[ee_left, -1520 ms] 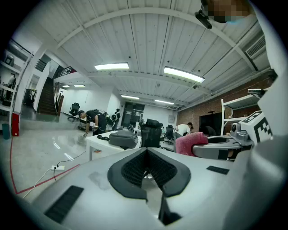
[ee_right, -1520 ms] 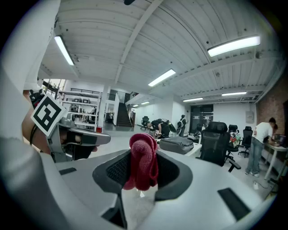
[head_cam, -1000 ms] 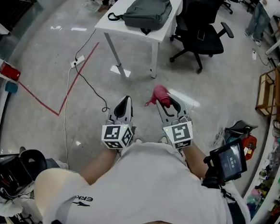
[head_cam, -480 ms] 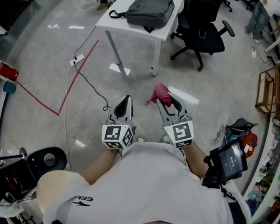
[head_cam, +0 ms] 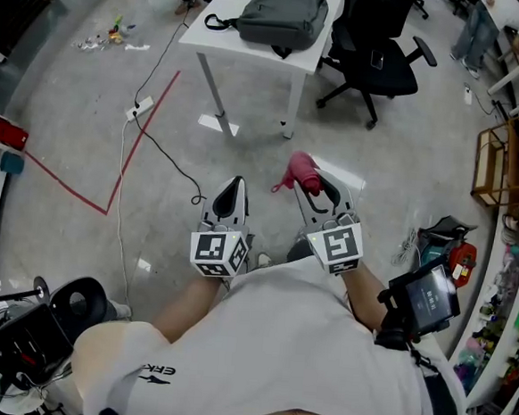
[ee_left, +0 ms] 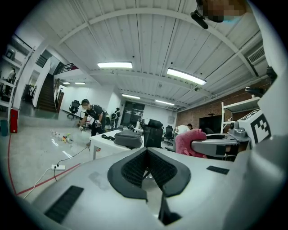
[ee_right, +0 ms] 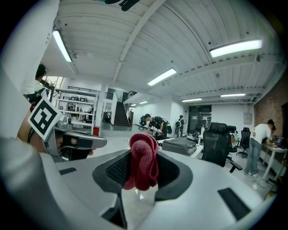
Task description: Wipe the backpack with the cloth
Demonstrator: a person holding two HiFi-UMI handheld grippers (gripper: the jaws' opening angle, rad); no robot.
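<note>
The grey backpack (head_cam: 283,16) lies on a white table (head_cam: 245,51) several steps ahead, and shows small in the left gripper view (ee_left: 128,138) and the right gripper view (ee_right: 180,144). My right gripper (head_cam: 313,187) is shut on a dark red cloth (head_cam: 298,172), which hangs bunched between its jaws (ee_right: 144,164). My left gripper (head_cam: 232,186) is held beside it at waist height, shut with nothing in it (ee_left: 146,155). Both are far from the backpack, over the bare floor.
A black office chair (head_cam: 375,50) stands to the right of the table. A power strip (head_cam: 135,109) with its cable and a red tape line (head_cam: 144,139) lie on the floor at left. Shelving (head_cam: 504,168) lines the right. People (ee_left: 92,117) stand beyond the table.
The head view has shifted slightly over the floor. Both grippers keep the same pose side by side, the cloth still in the right one.
</note>
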